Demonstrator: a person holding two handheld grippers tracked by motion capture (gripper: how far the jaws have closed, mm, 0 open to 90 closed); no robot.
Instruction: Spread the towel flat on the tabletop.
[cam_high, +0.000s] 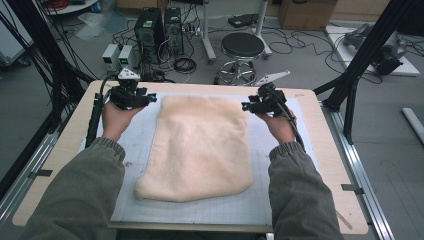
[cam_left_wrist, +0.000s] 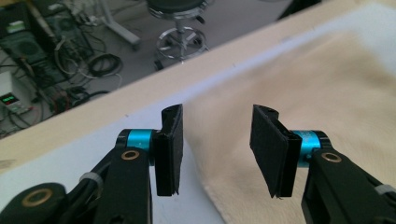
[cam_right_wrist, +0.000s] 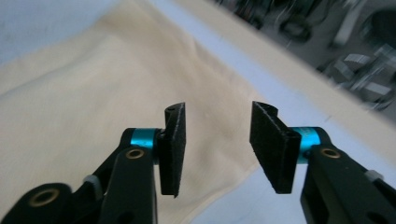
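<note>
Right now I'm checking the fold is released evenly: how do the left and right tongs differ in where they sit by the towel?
The left tongs hang off the towel's far left corner, the right tongs off its far right corner. The left tongs' plate sits flat above them; the right tongs' plate juts out sideways. Both are open, with nothing between their jaws.

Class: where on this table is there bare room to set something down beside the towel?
Bare strips of the gridded mat flank the cream towel on both sides and along its near edge. The far corners are crowded: the left gripper and right gripper hover there.
</note>
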